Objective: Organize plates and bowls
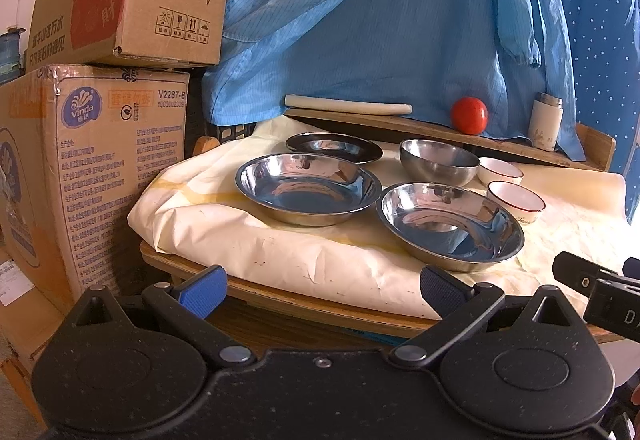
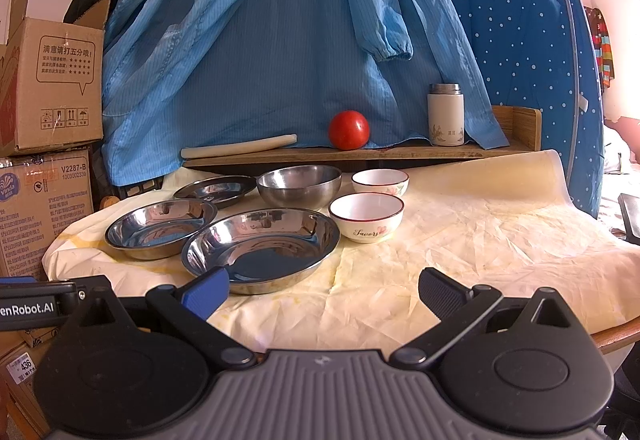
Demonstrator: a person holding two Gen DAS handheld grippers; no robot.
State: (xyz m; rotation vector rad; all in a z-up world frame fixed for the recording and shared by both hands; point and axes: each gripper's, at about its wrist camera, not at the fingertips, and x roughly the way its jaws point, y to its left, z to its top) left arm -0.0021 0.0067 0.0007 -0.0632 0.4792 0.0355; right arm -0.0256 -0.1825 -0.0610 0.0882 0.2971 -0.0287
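On the cream cloth stand two wide steel plates, one at the left (image 1: 308, 188) (image 2: 160, 226) and one nearer the front (image 1: 452, 226) (image 2: 260, 246). Behind them lie a small dark steel dish (image 1: 334, 147) (image 2: 216, 189) and a steel bowl (image 1: 439, 162) (image 2: 299, 185). Two white red-rimmed bowls stand to the right, one near (image 1: 516, 202) (image 2: 366, 216) and one far (image 1: 500, 170) (image 2: 380, 181). My left gripper (image 1: 322, 286) is open and empty at the table's front edge. My right gripper (image 2: 324, 290) is open and empty, its left finger just before the front plate.
A wooden shelf (image 2: 400, 152) at the back holds a red tomato (image 2: 349, 129), a white flask (image 2: 445, 114) and a pale roll (image 2: 240, 147). Blue coats (image 2: 260, 40) hang behind. Cardboard boxes (image 1: 100, 160) are stacked at the left. The cloth (image 2: 500, 240) covers the table to the right.
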